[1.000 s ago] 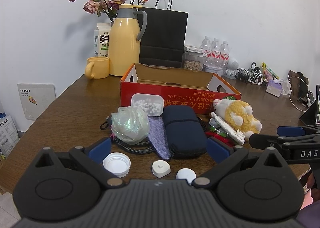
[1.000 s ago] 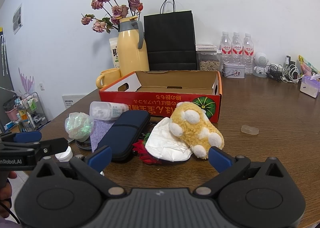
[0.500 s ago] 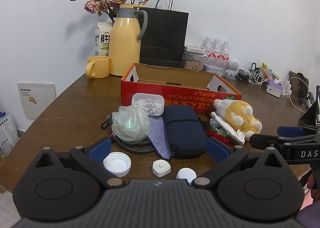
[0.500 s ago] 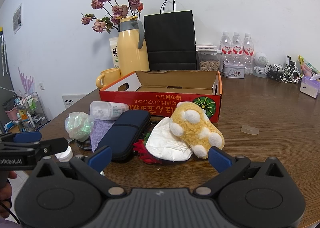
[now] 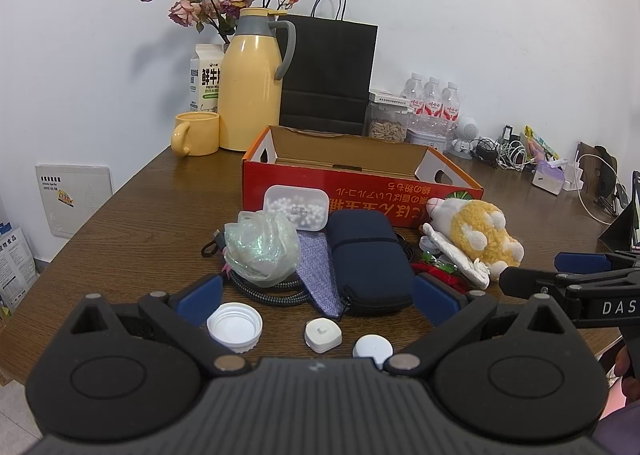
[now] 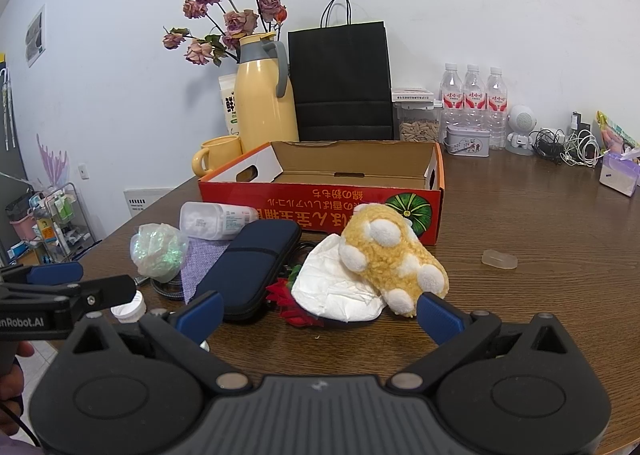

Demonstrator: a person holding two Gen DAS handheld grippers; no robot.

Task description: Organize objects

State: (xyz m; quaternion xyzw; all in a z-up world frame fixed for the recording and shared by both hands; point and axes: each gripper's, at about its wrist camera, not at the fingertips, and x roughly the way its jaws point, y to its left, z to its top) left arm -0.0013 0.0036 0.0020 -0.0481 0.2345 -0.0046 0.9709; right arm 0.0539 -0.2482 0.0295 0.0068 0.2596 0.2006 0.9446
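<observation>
While nothing sits in the red cardboard box [image 6: 320,197], best to start with the bulkiest piece nearest a claw: the yellow plush toy [image 6: 390,253], lying on a white cloth [image 6: 334,287] just in front of the box. Approach low with the right gripper [image 6: 318,313], straddle the plush across its narrow middle, squeeze gently, lift clear of the box's front wall, then set down at one end to leave room. Keep clear of the red bits [image 6: 290,301] beside the cloth.

Right claw spread wide, holding nothing; one blue pad near the plush's foot, possibly touching, hard to tell. Left gripper [image 5: 316,297] equally wide apart and empty, hovering over the white cap [image 5: 235,326] and two small white pieces, with the navy pouch [image 5: 370,259] and crinkled plastic bag [image 5: 262,249] just ahead.
</observation>
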